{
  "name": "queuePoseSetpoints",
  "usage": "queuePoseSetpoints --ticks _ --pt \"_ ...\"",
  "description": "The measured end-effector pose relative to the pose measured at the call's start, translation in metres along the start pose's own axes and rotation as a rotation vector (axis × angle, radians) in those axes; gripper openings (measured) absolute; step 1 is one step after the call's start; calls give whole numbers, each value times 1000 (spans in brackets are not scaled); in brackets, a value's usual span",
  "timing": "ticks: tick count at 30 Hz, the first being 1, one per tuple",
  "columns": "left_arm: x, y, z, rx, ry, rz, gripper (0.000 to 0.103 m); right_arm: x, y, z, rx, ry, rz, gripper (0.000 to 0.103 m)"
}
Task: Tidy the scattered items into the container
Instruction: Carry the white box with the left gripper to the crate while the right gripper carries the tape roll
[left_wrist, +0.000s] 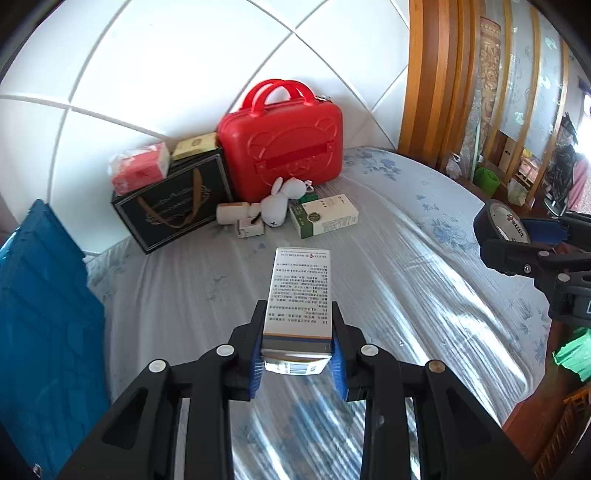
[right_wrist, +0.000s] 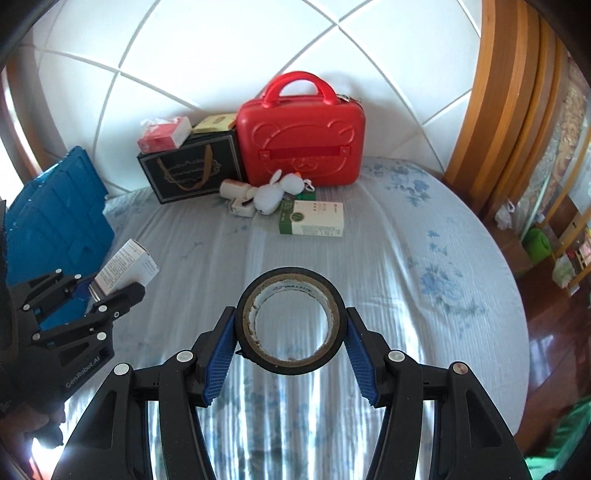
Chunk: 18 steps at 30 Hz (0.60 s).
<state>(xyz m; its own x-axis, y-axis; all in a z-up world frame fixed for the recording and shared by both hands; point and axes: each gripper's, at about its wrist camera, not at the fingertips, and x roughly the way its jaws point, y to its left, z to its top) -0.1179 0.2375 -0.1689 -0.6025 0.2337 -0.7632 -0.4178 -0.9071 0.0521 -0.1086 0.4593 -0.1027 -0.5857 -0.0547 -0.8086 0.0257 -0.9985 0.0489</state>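
Observation:
My left gripper (left_wrist: 297, 325) is shut on a white medicine box (left_wrist: 300, 291) with printed text, held above the bed; it also shows in the right wrist view (right_wrist: 125, 267). My right gripper (right_wrist: 291, 325) is shut on a black tape roll (right_wrist: 291, 322), seen at the right edge of the left wrist view (left_wrist: 502, 221). A blue crate (left_wrist: 40, 295) stands at the left, also in the right wrist view (right_wrist: 55, 218). A green-and-white box (left_wrist: 324, 215), a white plush toy (left_wrist: 279, 201) and small white boxes (left_wrist: 243, 218) lie at the back.
A closed red case (left_wrist: 284, 140) and a black gift bag (left_wrist: 173, 203) stand against the white headboard, with a red pack (left_wrist: 142, 168) on the bag. The bed has a striped sheet (left_wrist: 406, 277). Wooden furniture (left_wrist: 436, 74) is on the right.

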Motion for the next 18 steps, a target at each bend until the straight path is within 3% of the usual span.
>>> queuePoseSetpoints --ticks 18 --pt "-138 78 -1 -52 -161 -51 29 -106 105 8 -54 -130 90 56"
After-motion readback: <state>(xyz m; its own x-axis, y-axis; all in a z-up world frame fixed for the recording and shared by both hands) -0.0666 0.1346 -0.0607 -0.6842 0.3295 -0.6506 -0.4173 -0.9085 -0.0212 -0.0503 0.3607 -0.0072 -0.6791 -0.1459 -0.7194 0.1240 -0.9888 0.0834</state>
